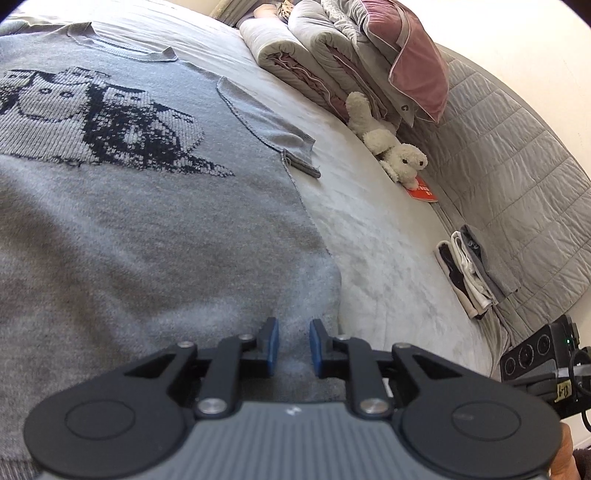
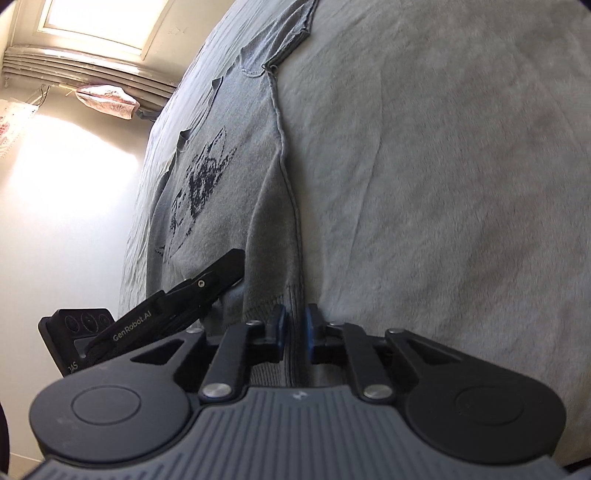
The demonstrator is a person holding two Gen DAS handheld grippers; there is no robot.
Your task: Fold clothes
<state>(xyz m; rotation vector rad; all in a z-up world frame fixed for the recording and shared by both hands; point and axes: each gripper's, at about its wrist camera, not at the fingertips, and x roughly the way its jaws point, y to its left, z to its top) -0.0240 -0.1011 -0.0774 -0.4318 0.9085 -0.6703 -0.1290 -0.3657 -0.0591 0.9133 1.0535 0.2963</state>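
A grey knit sweater [image 1: 147,206] with a dark cat pattern lies flat on a pale bed cover [image 1: 388,243]. My left gripper [image 1: 294,343] is at the sweater's bottom hem near its right corner, its blue pads close together with a fold of knit between them. In the right wrist view my right gripper [image 2: 294,328] is shut on the sweater's [image 2: 229,177] side seam at the hem. The left gripper's body [image 2: 177,299] shows just left of it. The right gripper's camera body [image 1: 539,358] shows at the right edge of the left wrist view.
Rolled quilts [image 1: 295,48] and a pink pillow [image 1: 410,55] are stacked at the bed's head. A white plush toy [image 1: 388,144] lies on a red booklet [image 1: 421,190]. Folded clothes [image 1: 476,269] lie against a grey quilted headboard [image 1: 517,155]. A wall and window [image 2: 103,22] are left.
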